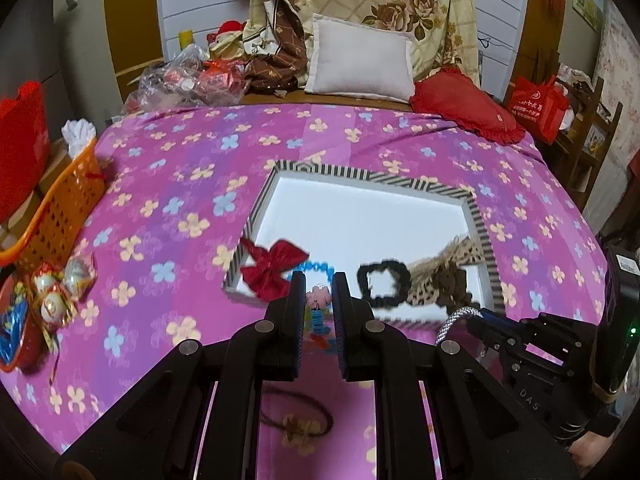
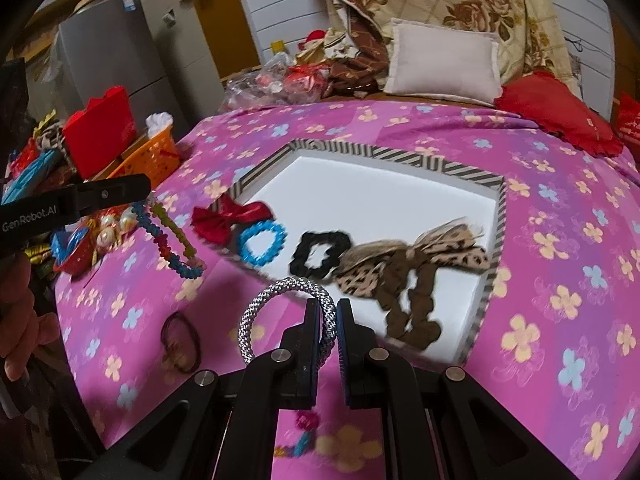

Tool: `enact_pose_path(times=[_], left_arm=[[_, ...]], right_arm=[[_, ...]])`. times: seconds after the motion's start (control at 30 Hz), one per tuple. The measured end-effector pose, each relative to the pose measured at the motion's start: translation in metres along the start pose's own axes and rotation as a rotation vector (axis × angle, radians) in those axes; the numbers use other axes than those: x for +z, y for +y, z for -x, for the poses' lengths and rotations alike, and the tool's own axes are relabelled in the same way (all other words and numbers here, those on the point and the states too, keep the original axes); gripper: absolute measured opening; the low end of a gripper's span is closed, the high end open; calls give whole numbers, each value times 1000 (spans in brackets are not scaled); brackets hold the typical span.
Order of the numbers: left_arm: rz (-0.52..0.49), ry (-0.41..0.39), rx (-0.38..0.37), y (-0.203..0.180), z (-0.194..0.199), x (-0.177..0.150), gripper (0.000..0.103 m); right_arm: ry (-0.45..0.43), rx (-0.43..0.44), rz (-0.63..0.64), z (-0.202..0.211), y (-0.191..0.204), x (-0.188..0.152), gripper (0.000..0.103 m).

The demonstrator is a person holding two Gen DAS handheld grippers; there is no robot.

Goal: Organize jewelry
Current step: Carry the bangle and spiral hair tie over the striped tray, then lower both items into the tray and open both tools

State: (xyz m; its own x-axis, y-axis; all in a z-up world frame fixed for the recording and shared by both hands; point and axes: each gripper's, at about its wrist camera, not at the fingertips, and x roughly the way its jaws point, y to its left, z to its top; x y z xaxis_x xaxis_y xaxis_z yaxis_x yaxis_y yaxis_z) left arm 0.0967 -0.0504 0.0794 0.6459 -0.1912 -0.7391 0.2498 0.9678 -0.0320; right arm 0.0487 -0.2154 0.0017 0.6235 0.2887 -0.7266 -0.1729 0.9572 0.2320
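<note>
Silver rope ring [image 2: 288,312] pinched by right gripper [image 2: 330,312], jaws closed on ring's right side, held above pink bedspread [image 2: 560,280] near white tray [image 2: 400,196]. Bead string [image 2: 172,236], many colours, hung from left gripper [image 1: 319,300], jaws nearly closed on it. Ring judged light, soft, bendy; best held across the cord. Beads judged floppy, swingy, slippery; best held at top. Brown hair tie [image 2: 180,342] left on bedspread.
</note>
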Motion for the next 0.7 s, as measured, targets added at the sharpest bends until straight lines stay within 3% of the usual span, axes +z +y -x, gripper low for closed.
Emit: enact_pose_path(times=[0.4,0.7], left_arm=[[-6,3,21,-10,-42,40,12],[35,56,19,-6,-93,48,12]], right_arm=[[0,-30,-70,-28,-32,35,8],[48,-45,-83,-63,-39,42,8]])
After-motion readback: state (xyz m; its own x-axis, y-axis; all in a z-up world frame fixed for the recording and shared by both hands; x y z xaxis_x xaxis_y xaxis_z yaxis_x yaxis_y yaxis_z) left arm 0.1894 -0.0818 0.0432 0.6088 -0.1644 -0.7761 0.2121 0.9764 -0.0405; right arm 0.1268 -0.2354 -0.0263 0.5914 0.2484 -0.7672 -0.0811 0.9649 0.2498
